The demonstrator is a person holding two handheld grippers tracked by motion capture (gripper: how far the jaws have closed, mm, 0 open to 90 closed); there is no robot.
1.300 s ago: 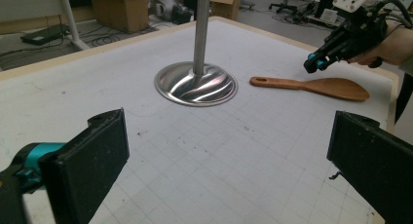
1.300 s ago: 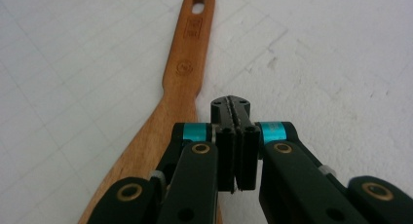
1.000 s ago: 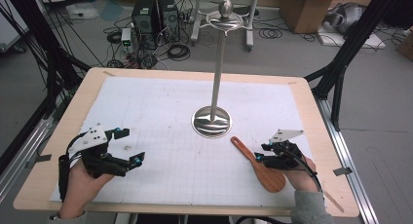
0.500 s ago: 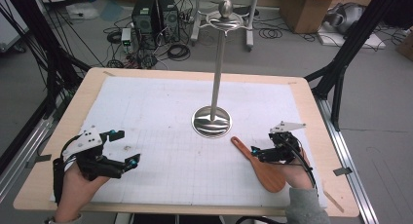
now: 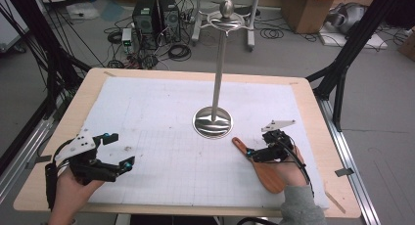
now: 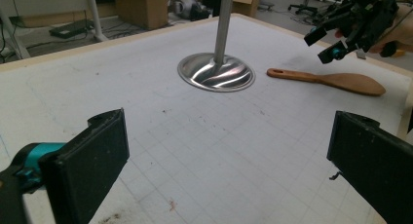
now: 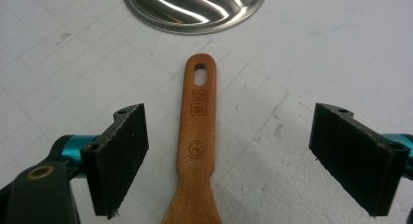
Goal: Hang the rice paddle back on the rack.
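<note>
The wooden spatula (image 5: 259, 165) is laid flat at five o'clock from the steel stand base (image 5: 213, 122). The right gripper (image 5: 259, 154), its jaws just opened wide, straddles the handle ungripped; hanging is judged undone.

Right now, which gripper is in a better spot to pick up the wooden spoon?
Right. The right gripper is open with the wooden spoon handle lying between its jaws, not yet touched. The left gripper sits far across the white mat, open and with nothing between its jaws.
</note>
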